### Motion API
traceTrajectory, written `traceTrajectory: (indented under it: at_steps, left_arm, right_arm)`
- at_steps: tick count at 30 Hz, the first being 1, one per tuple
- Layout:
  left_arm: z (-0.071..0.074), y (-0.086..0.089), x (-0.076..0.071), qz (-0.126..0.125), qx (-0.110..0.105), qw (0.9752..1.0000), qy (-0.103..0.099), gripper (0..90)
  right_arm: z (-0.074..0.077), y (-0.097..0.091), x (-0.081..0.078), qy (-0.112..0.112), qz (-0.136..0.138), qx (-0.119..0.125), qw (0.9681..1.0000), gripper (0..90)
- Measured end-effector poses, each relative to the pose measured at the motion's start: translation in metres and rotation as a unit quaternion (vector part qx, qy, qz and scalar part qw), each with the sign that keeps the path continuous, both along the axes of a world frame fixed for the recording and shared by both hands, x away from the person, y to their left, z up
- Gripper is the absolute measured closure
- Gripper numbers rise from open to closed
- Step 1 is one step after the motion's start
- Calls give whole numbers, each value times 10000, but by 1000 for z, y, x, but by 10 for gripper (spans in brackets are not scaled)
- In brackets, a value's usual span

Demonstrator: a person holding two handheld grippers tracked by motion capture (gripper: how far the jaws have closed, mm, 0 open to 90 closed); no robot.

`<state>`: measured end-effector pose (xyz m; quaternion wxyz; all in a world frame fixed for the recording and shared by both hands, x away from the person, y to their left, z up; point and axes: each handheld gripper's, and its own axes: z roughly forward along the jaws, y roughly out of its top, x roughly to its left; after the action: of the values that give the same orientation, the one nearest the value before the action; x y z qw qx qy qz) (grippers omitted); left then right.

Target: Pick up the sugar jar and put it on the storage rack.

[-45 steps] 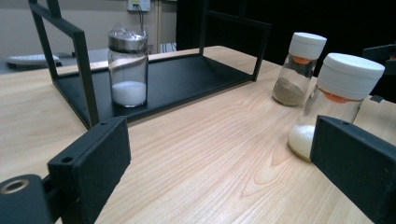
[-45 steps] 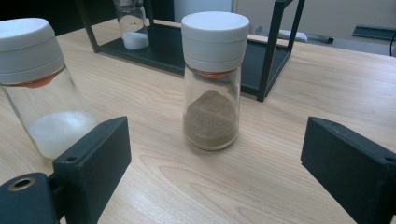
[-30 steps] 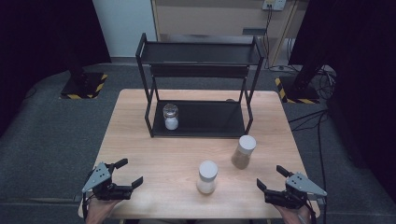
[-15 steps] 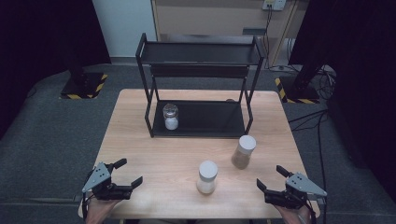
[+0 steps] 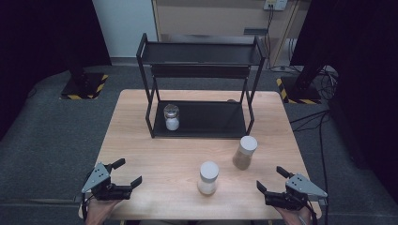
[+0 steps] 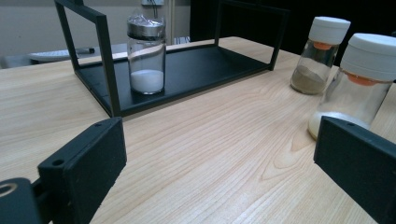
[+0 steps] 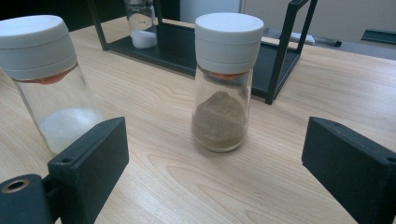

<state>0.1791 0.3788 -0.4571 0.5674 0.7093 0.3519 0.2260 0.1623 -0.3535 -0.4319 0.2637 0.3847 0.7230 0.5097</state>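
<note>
Two white-capped glass jars stand on the wooden table (image 5: pixel 155 154): one with white powder (image 5: pixel 208 177) (image 6: pixel 357 86) (image 7: pixel 49 84) near the front middle, one with brown powder (image 5: pixel 245 152) (image 6: pixel 320 53) (image 7: pixel 224 84) behind it to the right. A steel-capped jar of white powder (image 5: pixel 171 117) (image 6: pixel 146 53) (image 7: pixel 140 23) sits on the lower tray of a black two-tier rack (image 5: pixel 202 70). My left gripper (image 5: pixel 124 173) (image 6: pixel 219 158) is open at the front left corner. My right gripper (image 5: pixel 272 178) (image 7: pixel 215 163) is open at the front right, facing the brown jar. Both hold nothing.
The rack's lower tray (image 5: pixel 211 119) has free room to the right of the steel-capped jar. Its upper shelf (image 5: pixel 202 54) is bare. Dark carpet (image 5: pixel 47 140) surrounds the table, with cables (image 5: pixel 324 117) on the right.
</note>
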Motion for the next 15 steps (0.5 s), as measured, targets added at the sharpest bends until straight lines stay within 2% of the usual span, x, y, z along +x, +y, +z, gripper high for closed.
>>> traceTrajectory:
  at_steps: [5,10,13,15]
  left_arm:
    - [0,-1,1,-29,28,10000,13,12]
    - [0,-1,1,-46,37,10000,35,12]
    - [1,-1,2,-56,42,10000,60,11]
    - [0,-1,2,-61,35,9999,77,10]
  right_arm:
    - [2,0,0,16,-24,21,10000,73]
    - [7,1,-1,-80,-1,40,10000,74]
    - [13,1,2,12,74,112,9999,72]
    - [17,4,2,-8,104,64,9999,73]
